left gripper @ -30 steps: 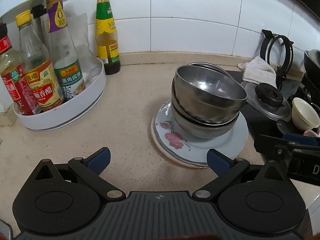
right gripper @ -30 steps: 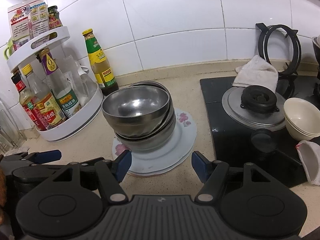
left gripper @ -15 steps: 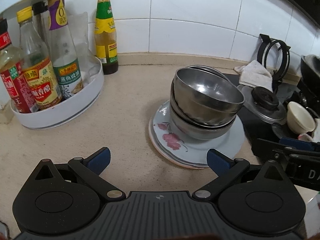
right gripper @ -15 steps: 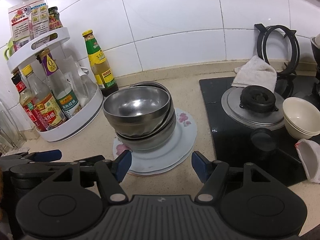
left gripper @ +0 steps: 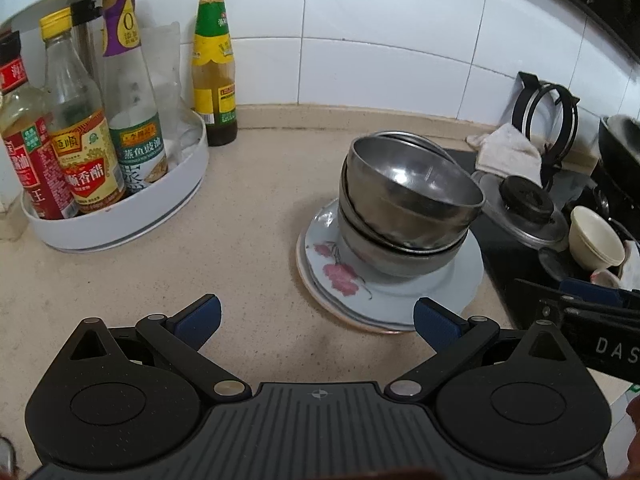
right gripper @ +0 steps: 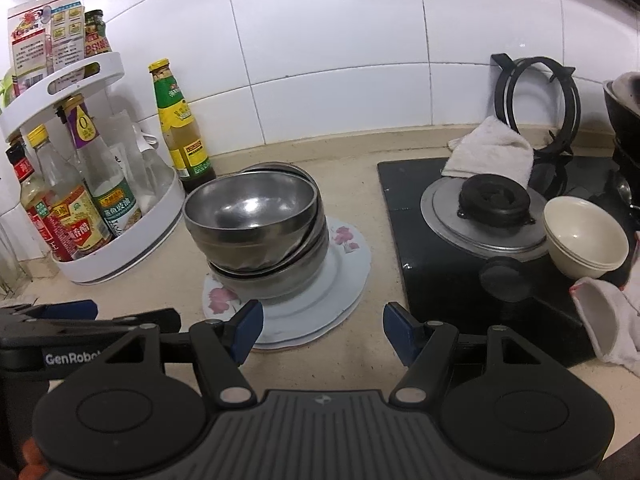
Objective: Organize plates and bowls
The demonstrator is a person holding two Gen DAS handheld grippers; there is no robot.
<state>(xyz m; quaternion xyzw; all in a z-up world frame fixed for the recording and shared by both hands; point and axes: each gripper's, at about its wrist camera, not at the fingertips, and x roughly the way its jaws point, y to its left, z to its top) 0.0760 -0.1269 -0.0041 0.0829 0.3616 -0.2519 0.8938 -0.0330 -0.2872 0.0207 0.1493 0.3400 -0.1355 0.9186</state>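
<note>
Steel bowls nested crookedly, top one tilted, sitting on a stack of flowered plates on the beige desk. Cream bowls parked apart on the black hob, beside the burner cap. Left tongs spread wide, gripping nothing, hovering low just short of the plates' near rim. Right tongs likewise gaping and empty, near edge of the plates between the blue pads.

Hard to call the stage: could be a pile waiting to be sorted, or a pile just gathered with only the cream bowls outstanding. So no single move named here.

For any grip on the steel stack, worth noting: walls slick and rounded, top bowl already leaning, so a pinch across the rim, one pad inside and one outside, looks safer than squeezing the belly. Lifting straight up likely avoids dragging the lower bowls along. Plates thin and flat on the desk; getting a pad under the edge looks awkward. Sauce bottles in the white rack well clear to the left.
</note>
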